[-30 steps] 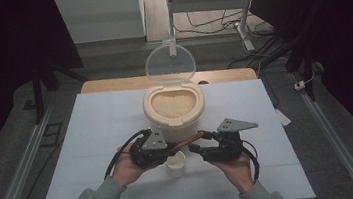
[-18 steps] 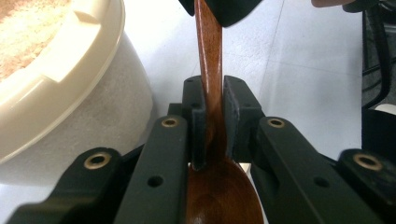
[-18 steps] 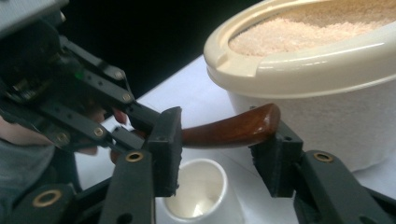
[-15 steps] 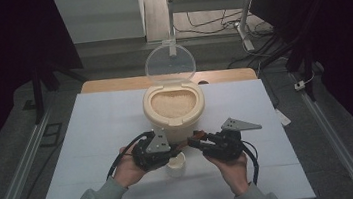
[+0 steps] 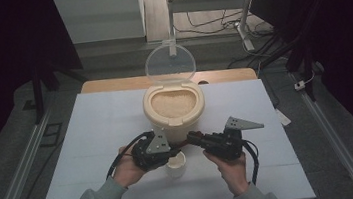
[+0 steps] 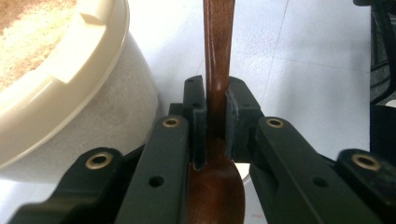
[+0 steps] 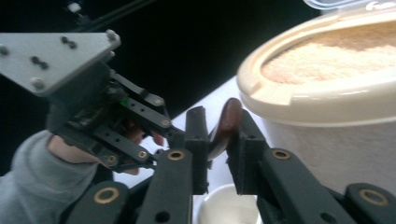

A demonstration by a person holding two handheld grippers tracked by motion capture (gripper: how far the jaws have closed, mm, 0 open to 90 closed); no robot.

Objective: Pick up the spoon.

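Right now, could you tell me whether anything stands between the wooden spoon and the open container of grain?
Nothing visible does. The wooden spoon, clamped by the left gripper and the right gripper, sits beside the grain container, whose lid is swung back. The small cup stands lower, on the table.

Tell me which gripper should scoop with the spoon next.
Right, probably. The right gripper has just been closing on the wooden spoon at its handle end; the left gripper clamps its neck by the bowl.

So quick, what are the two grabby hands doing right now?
Left gripper: shut on the wooden spoon.
Right gripper: its jaws have just been closing, now shut on the wooden spoon's other end.
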